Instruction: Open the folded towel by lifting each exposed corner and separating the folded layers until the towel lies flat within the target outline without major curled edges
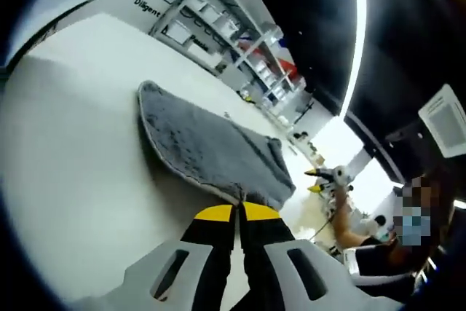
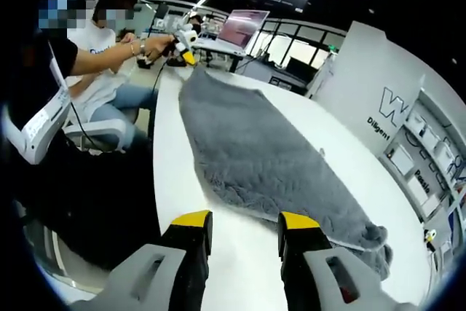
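Left gripper (image 1: 238, 213): fingers pinched on the gray towel's (image 1: 211, 147) edge.
Right gripper (image 2: 237, 221): fingers apart, holding nothing.
Towel: spread on the white desk (image 1: 80, 158).

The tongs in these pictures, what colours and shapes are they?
Both pairs look alike. The left tongs have two light grey plastic arms with slot-shaped holes, black inner parts and bright yellow tips. The right tongs have the same grey arms with slots, black fingers and yellow tips. No cables or writing show on them.
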